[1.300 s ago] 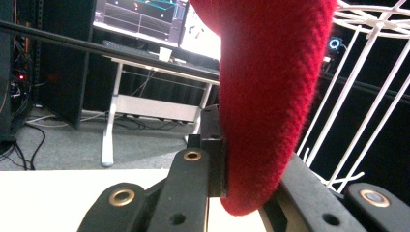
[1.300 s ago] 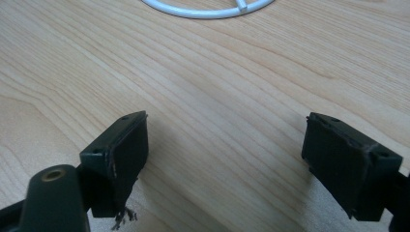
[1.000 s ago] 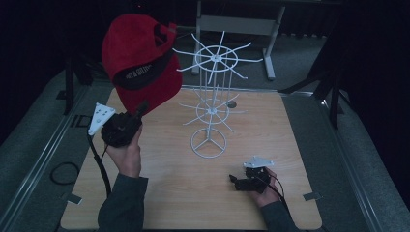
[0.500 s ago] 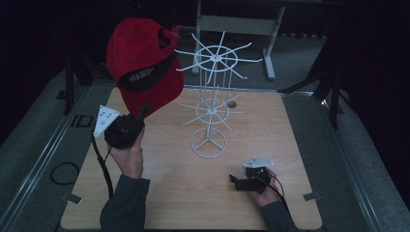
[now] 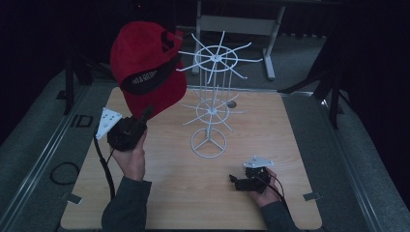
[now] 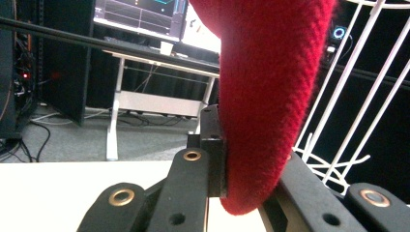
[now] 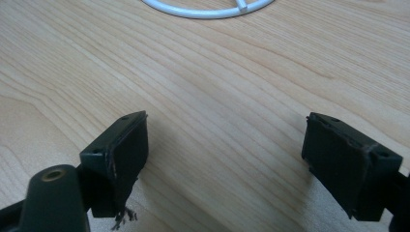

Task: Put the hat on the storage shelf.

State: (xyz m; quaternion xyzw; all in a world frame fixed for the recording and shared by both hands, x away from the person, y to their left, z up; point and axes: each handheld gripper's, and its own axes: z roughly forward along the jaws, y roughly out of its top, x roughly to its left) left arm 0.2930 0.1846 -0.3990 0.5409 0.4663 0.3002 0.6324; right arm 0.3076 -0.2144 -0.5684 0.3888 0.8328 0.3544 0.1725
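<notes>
A red cap (image 5: 145,67) with a black band is held up in the air left of a white wire rack (image 5: 212,96). My left gripper (image 5: 145,115) is shut on the cap's lower edge, and in the left gripper view the red fabric (image 6: 266,96) is pinched between the black jaws with the rack's white wires (image 6: 348,106) close on the right. The cap's upper part is beside the rack's top ring of arms. My right gripper (image 5: 234,181) rests low on the wooden table (image 5: 270,135) at the front right, open, with bare wood between its pads (image 7: 123,154).
The rack's round base (image 5: 208,142) stands mid-table, and its rim (image 7: 208,9) shows ahead of the right gripper. A small dark disc (image 5: 231,104) lies behind the rack. A desk frame (image 5: 237,24) stands beyond the table. A cable loop (image 5: 63,173) lies on the floor at the left.
The left hand has carried the cap slightly right and toward the rack's top ring. The right gripper has stayed where it was.
</notes>
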